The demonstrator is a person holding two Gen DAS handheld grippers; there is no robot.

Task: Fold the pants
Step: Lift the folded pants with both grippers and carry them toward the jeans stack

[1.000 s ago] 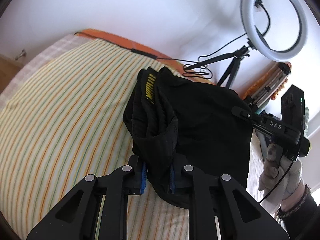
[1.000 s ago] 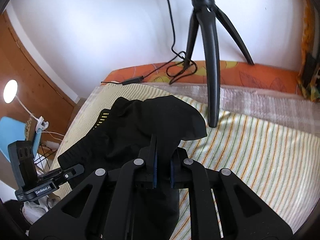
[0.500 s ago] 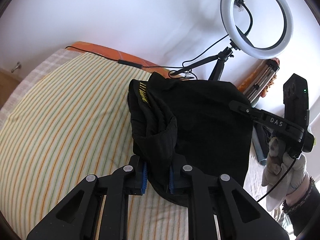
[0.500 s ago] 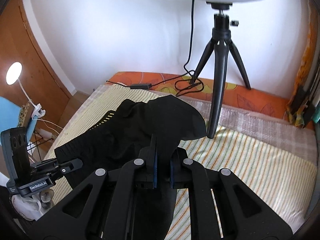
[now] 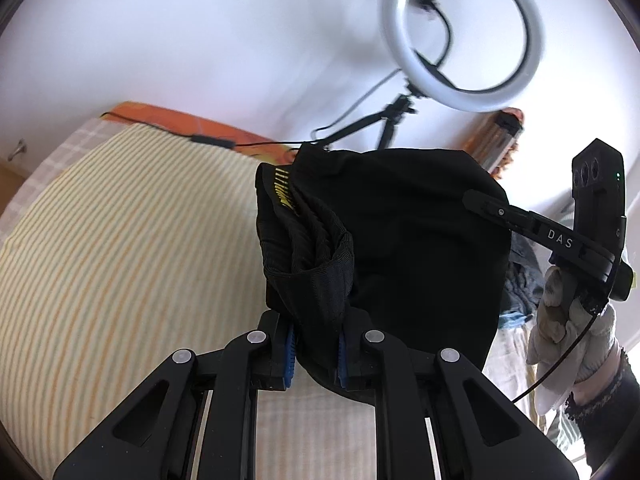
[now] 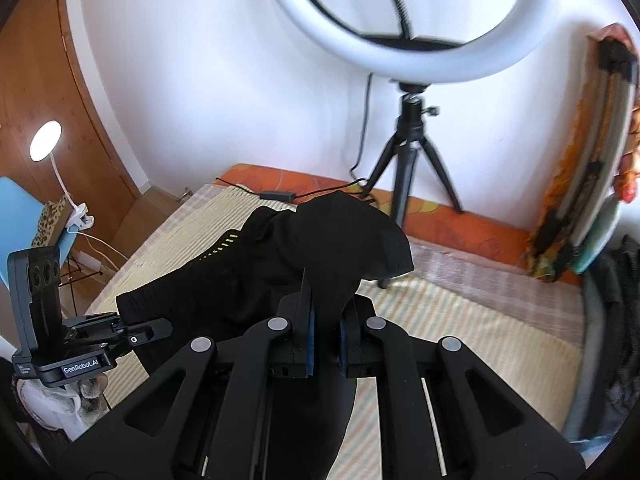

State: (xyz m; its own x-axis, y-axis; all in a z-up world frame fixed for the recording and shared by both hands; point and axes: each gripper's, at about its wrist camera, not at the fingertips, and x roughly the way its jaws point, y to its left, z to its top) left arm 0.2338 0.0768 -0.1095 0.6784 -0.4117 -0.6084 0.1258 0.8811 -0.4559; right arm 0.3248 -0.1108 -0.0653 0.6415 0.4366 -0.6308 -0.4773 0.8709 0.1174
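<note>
Black pants (image 5: 400,232) with yellow lettering at the waistband hang in the air between my two grippers, above the striped bed (image 5: 120,240). My left gripper (image 5: 316,354) is shut on a bunched ribbed edge of the pants. My right gripper (image 6: 325,346) is shut on the other edge of the pants (image 6: 280,272). The right gripper also shows at the right of the left wrist view (image 5: 480,204), and the left gripper at the lower left of the right wrist view (image 6: 152,330). The cloth hides the bed behind it.
A ring light (image 6: 404,20) on a black tripod (image 6: 408,152) stands at the bed's far edge by the white wall, with a cable (image 5: 248,145) along the orange border. A folded rack (image 6: 592,168) leans at the right. A lamp (image 6: 46,146) and blue chair (image 6: 24,216) stand left.
Both grippers have risen and lifted the pants off the bed. The cameras tilted up, so the ring light looms larger and the pants hang higher.
</note>
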